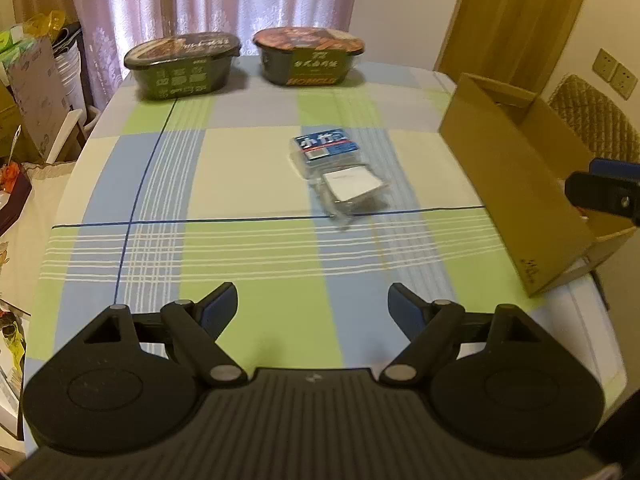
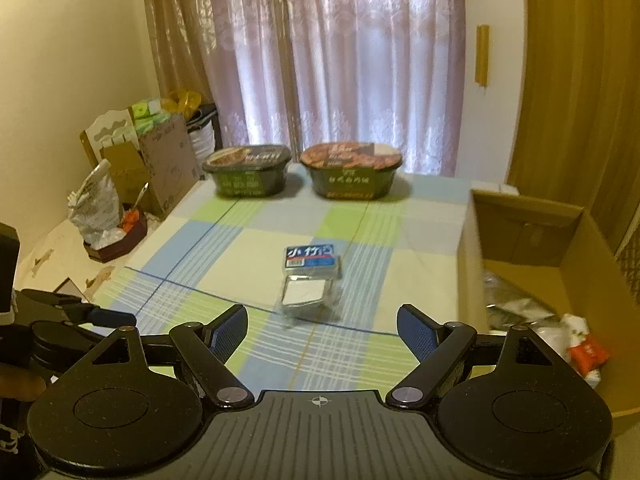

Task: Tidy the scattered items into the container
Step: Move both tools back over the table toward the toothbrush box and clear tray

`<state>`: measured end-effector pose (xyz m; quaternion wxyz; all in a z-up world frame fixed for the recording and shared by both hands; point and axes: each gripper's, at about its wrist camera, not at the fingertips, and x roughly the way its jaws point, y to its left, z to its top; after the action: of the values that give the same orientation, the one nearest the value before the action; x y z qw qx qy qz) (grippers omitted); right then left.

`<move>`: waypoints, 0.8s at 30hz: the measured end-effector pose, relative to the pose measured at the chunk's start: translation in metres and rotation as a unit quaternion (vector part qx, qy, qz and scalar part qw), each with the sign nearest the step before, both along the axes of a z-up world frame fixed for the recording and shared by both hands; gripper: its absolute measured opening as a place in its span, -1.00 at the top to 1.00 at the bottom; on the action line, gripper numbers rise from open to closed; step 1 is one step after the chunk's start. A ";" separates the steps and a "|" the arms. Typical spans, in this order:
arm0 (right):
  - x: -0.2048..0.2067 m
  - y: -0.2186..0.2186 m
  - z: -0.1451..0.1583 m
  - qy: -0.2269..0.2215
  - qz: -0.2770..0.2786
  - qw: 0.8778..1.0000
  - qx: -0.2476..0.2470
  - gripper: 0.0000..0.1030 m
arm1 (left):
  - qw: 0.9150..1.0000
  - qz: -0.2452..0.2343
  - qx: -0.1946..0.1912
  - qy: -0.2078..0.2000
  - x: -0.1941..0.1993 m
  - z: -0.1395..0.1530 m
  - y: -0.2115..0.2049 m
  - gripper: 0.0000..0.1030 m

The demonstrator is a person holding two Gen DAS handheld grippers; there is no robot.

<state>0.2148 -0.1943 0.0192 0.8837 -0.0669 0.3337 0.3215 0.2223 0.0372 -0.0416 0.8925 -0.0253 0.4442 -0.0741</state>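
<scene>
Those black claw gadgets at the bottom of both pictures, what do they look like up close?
Both the left gripper and the right gripper look alike: matte black plastic, a ribbed grey centre, two round discs, silver rivets on hinged links, and blue textured fingertips. No cables show.

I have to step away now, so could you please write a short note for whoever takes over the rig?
Left gripper: open, empty, above the table's near edge.
Right gripper: open, empty, beside the cardboard box.
Done: some wrapped items lie in the box.
Left: blue-labelled packet and clear packet mid-table, touching; two noodle bowls at the far edge.
</scene>
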 end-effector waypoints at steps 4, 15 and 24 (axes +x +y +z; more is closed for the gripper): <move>0.011 0.017 -0.024 0.018 0.003 1.000 -0.002 -0.70 | 1.000 0.003 0.003 0.006 0.016 -0.016 0.011 -0.54; 0.056 0.054 -0.066 0.037 0.010 0.999 0.003 -0.70 | 1.000 -0.005 0.025 0.009 0.068 -0.046 0.027 -0.55; 0.076 0.058 -0.097 0.048 0.001 0.999 0.017 -0.70 | 1.000 0.001 0.022 0.020 0.091 -0.068 0.036 -0.55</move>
<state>0.2908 -0.1366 -0.0774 0.8675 -0.0370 0.3700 0.3304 0.3133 0.0735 -0.1091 0.8838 -0.0072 0.4636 -0.0628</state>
